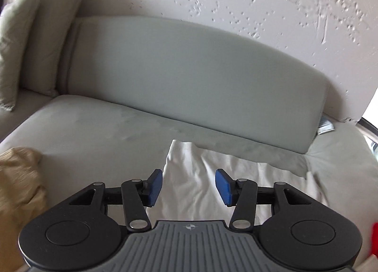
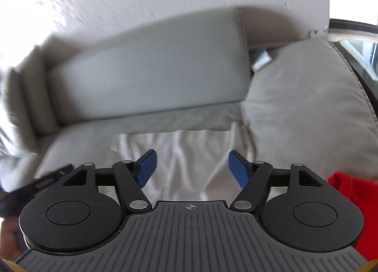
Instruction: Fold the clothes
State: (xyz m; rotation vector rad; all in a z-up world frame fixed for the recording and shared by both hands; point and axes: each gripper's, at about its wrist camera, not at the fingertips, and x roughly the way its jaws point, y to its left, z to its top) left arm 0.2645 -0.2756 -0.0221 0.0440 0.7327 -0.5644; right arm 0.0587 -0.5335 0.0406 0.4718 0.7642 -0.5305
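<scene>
Grippers above white garment [image 1: 189,177] on grey sofa [image 1: 94,125].

Left gripper [image 1: 189,184] at bottom centre of its view, blue pads [image 1: 223,186] spread apart, gripping nothing, cloth visible in the gap. Right gripper [image 2: 191,168] at bottom centre of its own blurred view, likewise spread wide over the white cloth [image 2: 179,153]. Garment wrinkled on the seat cushion, lower centre of both frames. Tan fabric [image 1: 19,182] lower left; red cloth [image 2: 354,201] lower right; grey pillows [image 1: 35,40] upper left.
</scene>
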